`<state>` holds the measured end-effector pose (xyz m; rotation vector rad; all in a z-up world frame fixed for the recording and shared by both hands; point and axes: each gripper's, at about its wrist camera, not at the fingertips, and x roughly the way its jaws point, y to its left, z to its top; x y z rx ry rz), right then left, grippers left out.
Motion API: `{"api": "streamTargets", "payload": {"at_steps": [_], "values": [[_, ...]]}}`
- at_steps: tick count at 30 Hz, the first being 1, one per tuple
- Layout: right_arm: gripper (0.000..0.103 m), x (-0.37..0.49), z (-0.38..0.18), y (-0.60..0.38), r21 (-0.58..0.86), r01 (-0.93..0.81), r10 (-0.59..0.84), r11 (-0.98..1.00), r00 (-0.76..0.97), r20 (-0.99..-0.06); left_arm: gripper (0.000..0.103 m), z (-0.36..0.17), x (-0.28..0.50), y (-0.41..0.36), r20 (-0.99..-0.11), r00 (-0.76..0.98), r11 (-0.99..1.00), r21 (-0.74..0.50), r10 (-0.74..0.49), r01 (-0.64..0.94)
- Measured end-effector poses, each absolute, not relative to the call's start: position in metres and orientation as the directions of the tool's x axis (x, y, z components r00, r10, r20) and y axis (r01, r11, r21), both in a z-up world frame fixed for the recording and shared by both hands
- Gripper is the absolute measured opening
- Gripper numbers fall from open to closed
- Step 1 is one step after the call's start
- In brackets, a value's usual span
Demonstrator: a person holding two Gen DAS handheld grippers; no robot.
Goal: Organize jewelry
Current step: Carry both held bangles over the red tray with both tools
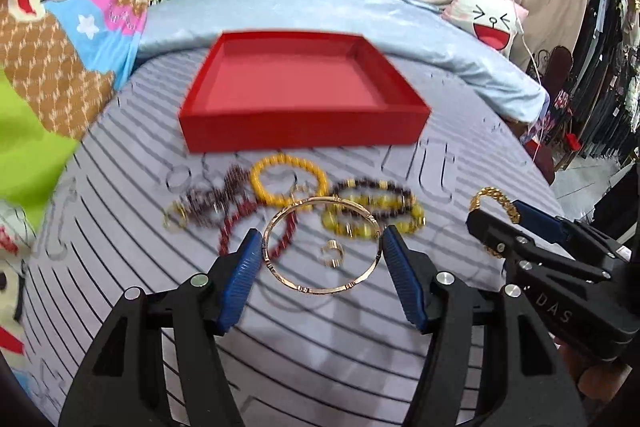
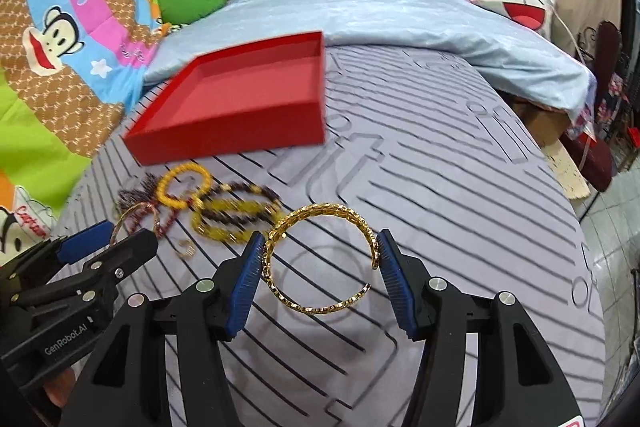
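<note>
The red tray (image 1: 304, 131) is sitting open on the striped bed. Just in front of it the yellow bead bracelet (image 1: 289, 183), some dark beaded strands (image 1: 372, 201) and a small ring (image 1: 333, 254) are lying in a tangle. The thin bangle (image 1: 320, 245) and the gold chain cuff (image 2: 320, 263) are each being pinched across their width, lifted above the sheet.

Ahead of the left gripper (image 1: 322, 253), a clutter of bracelets (image 1: 288, 201) lies between its fingertips and the red tray (image 1: 304, 131). The right gripper (image 2: 320, 261) has bare striped mat (image 2: 460, 195) ahead and to its right; the clutter and the tray sit ahead-left.
</note>
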<state>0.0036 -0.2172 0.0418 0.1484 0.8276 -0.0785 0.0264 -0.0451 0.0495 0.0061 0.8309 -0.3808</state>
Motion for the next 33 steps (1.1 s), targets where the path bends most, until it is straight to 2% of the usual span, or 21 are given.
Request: {"api": "streamTargets", "payload": {"at_steps": [6, 12, 21, 25, 33], "values": [[0.055, 0.06, 0.077, -0.205, 0.095, 0.027, 0.047, 0.995, 0.714, -0.698, 0.059, 0.084, 0.074, -0.04, -0.67, 0.657, 0.927, -0.136, -0.345, 0.348], [0.055, 0.149, 0.099, -0.204, 0.091, -0.013, 0.072, 0.996, 0.724, -0.686, 0.059, 0.105, 0.144, -0.046, -0.618, 0.731, 0.942, -0.049, -0.29, 0.333], [0.055, 0.276, 0.082, -0.207, 0.094, -0.019, 0.084, 0.995, 0.641, -0.763, 0.059, 0.083, 0.265, -0.052, -0.687, 0.671, 0.947, -0.077, -0.278, 0.313], [0.055, 0.305, 0.065, -0.207, 0.087, -0.002, 0.071, 0.996, 0.593, -0.802, 0.059, 0.069, 0.3, -0.058, -0.735, 0.621, 0.946, -0.084, -0.271, 0.314], [0.06, 0.317, 0.058, -0.212, 0.069, 0.014, 0.048, 0.998, 0.585, -0.809, 0.059, 0.062, 0.319, -0.064, -0.747, 0.603, 0.944, -0.1, -0.279, 0.313]]}}
